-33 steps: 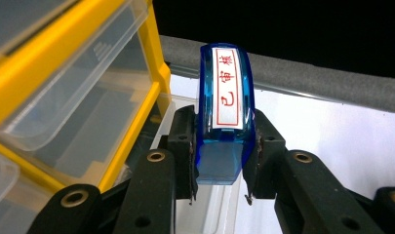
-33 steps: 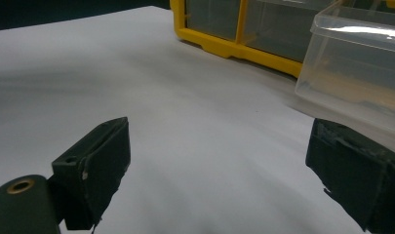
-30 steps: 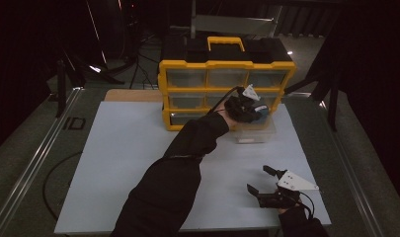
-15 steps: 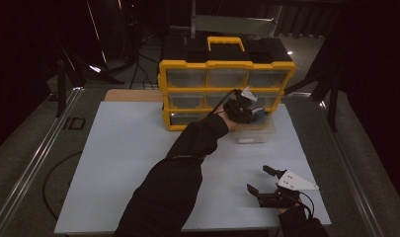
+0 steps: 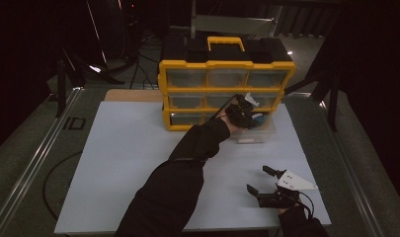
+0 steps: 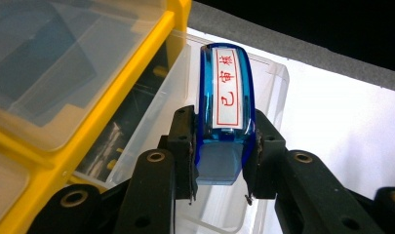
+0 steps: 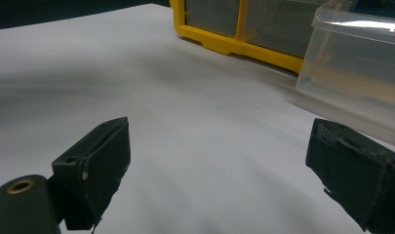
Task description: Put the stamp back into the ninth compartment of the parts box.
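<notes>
- Placement step, I judge: left hand-held gripper [image 6: 219,170] grasps blue stamp [image 6: 226,107] above clear drawer [image 6: 268,78], at yellow organizer's [image 5: 222,69] five o'clock.
- Next: lower inside, unclench.
- Right hand-held gripper [image 5: 266,180] rests released.

- High view is dim, surroundings nearly black; the white worktop [image 5: 138,148] is lit evenly.
- Soft shadows blur across it in the right gripper view.
- Glare on the clear drawer [image 7: 361,24].

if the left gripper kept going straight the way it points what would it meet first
Most likely the clear plastic drawer pulled out of the yellow organizer: the left gripper, shut on the blue stamp, points into it, though depth is unclear.
</notes>
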